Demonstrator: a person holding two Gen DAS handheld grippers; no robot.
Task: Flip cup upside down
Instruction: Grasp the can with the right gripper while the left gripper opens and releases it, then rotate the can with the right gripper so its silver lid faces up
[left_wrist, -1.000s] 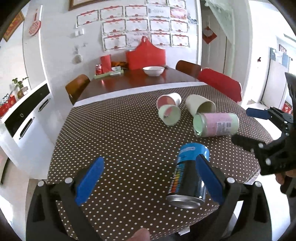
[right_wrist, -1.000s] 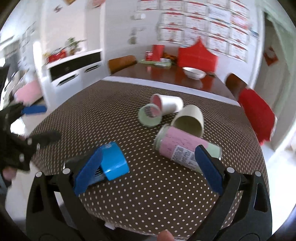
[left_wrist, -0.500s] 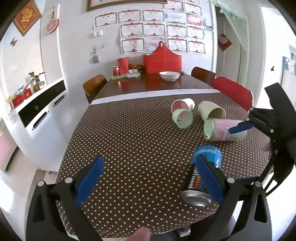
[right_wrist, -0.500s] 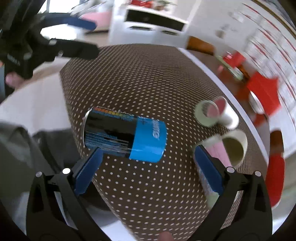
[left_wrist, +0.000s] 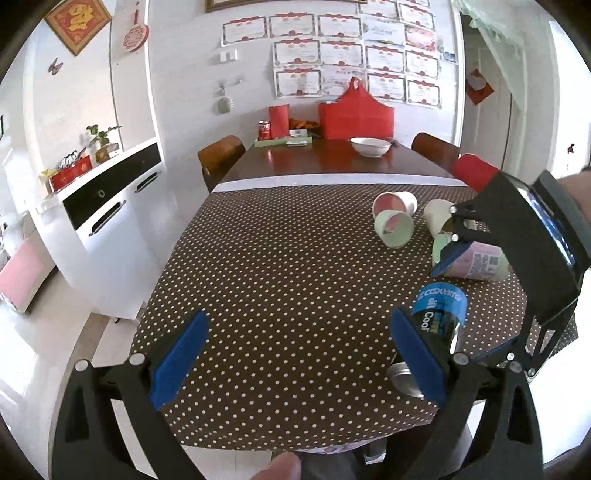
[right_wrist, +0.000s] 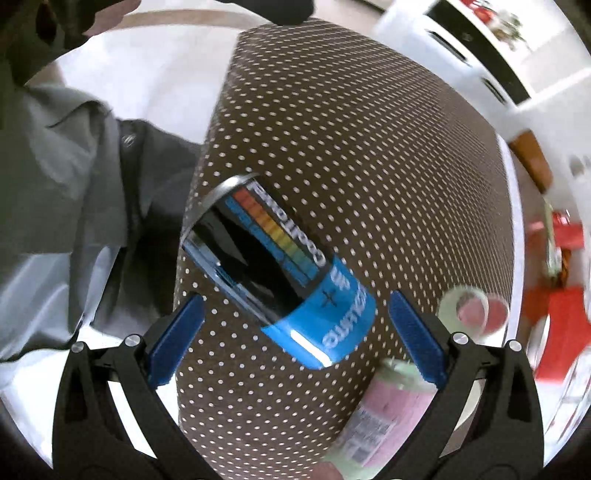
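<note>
The blue-and-black cup (right_wrist: 280, 284), printed like a battery, lies on its side on the polka-dot tablecloth (left_wrist: 280, 280) close to the near right corner of the table, its metal rim toward the near edge and its blue end toward the table's middle. The right gripper (right_wrist: 295, 339) hangs above it with its blue pads spread wide, one on each side of the cup, touching neither. The left gripper (left_wrist: 299, 354) is released too, gaping over bare cloth, its right pad just in front of the cup in its own view. Further in along the right edge lie a pink-labelled green cup (left_wrist: 476, 260), a cream cup (left_wrist: 437, 216) and two pale cups (left_wrist: 393, 219) nested mouth to mouth.
</note>
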